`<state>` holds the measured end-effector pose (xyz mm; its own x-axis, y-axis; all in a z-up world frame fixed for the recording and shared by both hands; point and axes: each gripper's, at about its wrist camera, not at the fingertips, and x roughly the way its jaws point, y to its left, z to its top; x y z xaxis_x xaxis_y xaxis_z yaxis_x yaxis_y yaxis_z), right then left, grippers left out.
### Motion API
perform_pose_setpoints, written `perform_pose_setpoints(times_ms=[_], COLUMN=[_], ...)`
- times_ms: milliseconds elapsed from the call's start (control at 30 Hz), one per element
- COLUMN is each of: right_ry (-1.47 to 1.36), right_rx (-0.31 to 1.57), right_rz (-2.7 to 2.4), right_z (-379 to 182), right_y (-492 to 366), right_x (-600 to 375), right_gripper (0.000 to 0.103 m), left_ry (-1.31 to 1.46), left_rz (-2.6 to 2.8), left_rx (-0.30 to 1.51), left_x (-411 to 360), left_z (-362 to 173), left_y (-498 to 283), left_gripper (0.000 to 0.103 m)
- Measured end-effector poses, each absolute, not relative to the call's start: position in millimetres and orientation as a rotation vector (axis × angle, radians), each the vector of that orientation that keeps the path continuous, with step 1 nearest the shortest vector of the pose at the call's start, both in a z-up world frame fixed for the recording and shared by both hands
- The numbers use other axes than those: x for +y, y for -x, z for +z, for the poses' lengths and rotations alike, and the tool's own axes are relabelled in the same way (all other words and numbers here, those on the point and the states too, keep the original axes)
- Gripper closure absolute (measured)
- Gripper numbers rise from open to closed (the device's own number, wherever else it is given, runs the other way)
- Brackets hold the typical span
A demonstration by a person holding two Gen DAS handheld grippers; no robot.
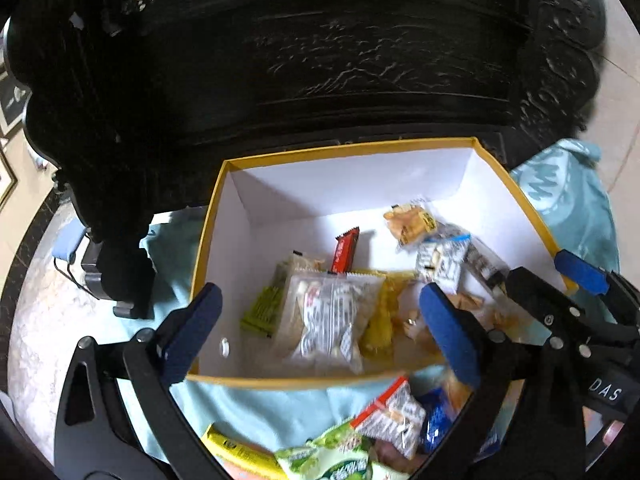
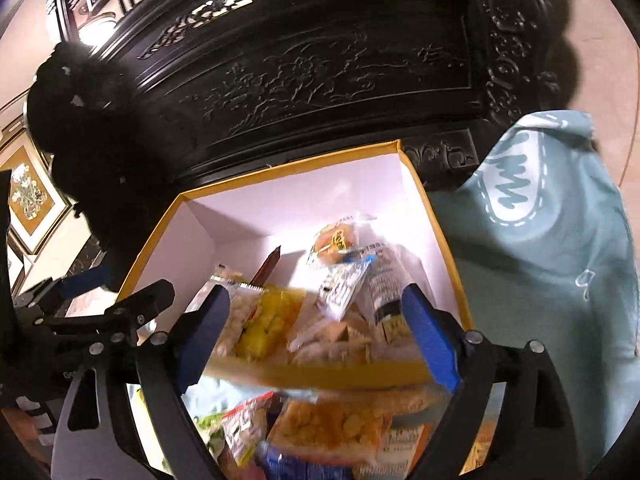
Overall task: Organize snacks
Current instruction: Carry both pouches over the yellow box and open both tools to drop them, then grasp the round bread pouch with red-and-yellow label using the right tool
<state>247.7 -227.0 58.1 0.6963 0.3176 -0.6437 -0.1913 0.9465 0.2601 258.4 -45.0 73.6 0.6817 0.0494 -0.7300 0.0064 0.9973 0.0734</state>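
An open yellow-rimmed cardboard box with white inner walls (image 1: 400,168) sits on a pale blue cloth (image 1: 256,404) spread over a marbled tabletop (image 1: 48,300), just in front of a dark carved wooden cabinet (image 1: 320,60).

In the left wrist view, the left gripper (image 1: 320,332) hangs over the box's near rim with its blue-padded fingers (image 1: 196,332) spread wide and nothing between them. Inside the box, a clear crinkled packet with red and white print (image 1: 328,320) lies near the centre, and a yellow packet (image 1: 384,320) touches it at 3 o'clock. A green-striped packet (image 1: 264,308) lies at its 9 o'clock, and a slim red bar wrapper (image 1: 346,250) stands tilted at its 12 o'clock. A packet of golden biscuits (image 1: 408,220) and a white packet with blue trim (image 1: 440,260) rest toward the box's 2 o'clock corner.

The right gripper (image 1: 516,284) shows at 3 o'clock of the same view. In its own view the right gripper (image 2: 316,336) is also opened wide and empty, over the near wall.

Outside the box, at 6 o'clock on the cloth, a loose heap waits: a light green packet (image 1: 332,456), a yellow tube-shaped wrapper (image 1: 236,448), a red-edged clear packet (image 1: 392,412) and a blue packet (image 1: 440,420). An orange packet of puffed snacks (image 2: 332,428) shows in the right wrist view, blurred.
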Motion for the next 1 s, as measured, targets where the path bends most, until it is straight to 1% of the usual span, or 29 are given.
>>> perform_pose_setpoints(times_ms=[167,267,500,600,767,1000], right_ry=[-0.154,-0.146,-0.101,-0.075,-0.09,-0.013], right_rx=[0.746,0.736,0.748,0.776,0.87,0.912], right_rz=[0.278,0.268,0.198,0.113,0.027,-0.009], right_z=[64,63,38,22,-8,-30], right_y=[-220,-194,-131,-118,-119,-148], right_x=[-234,-247,-287,-310,-335,-313], right_gripper=[0.014,0.01,0.009,0.009,0.009,0.01], left_ry=[-0.071,-0.084,-0.075,-0.035,0.031,0.028], left_rz=[-0.003,-0.01,-0.018,-0.015,-0.002,0.03], left_rx=[0.829,0.841,0.921,0.945,0.962,0.968], left_x=[-44,-42,-30,-19,-3,3], left_z=[78,71,35,21,2,-9], left_y=[-227,-206,-160,-144,-125,-120], left_gripper=[0.002,0.002,0.002,0.002,0.002,0.002])
